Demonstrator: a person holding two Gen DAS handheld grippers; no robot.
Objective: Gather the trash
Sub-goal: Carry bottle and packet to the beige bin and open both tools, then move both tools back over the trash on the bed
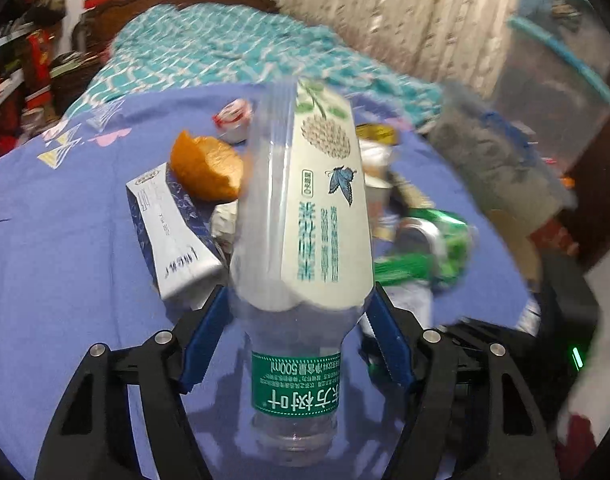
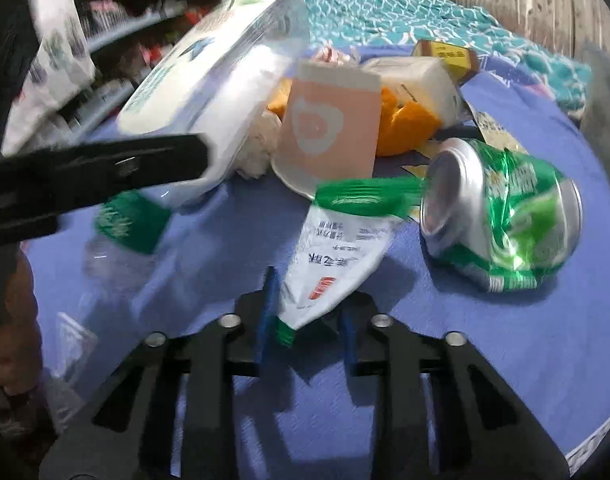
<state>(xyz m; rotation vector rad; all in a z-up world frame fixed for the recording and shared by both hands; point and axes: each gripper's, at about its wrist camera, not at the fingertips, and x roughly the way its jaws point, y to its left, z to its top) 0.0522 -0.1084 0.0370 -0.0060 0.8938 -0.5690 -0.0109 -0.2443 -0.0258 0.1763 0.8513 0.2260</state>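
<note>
My left gripper point(image 1: 299, 300) is shut on a clear plastic bottle point(image 1: 305, 216) with a cream label and a green neck band, held above the blue bedsheet point(image 1: 65, 240). The same bottle shows in the right wrist view point(image 2: 209, 80), with the left gripper's black finger point(image 2: 105, 168) across it. My right gripper point(image 2: 307, 308) is shut on a white and green wrapper point(image 2: 337, 252). A crushed green can point(image 2: 505, 212) lies to the right of it. A pink paper cup point(image 2: 329, 128), orange peel point(image 2: 409, 124) and a white carton point(image 2: 421, 76) lie behind.
A dark blue and white box point(image 1: 173, 236), orange peel point(image 1: 209, 168), a small red and white cup point(image 1: 233, 118) and the green can point(image 1: 437, 240) lie on the sheet. A teal quilt point(image 1: 233, 48) covers the far bed. Shelves point(image 1: 13, 60) stand at left.
</note>
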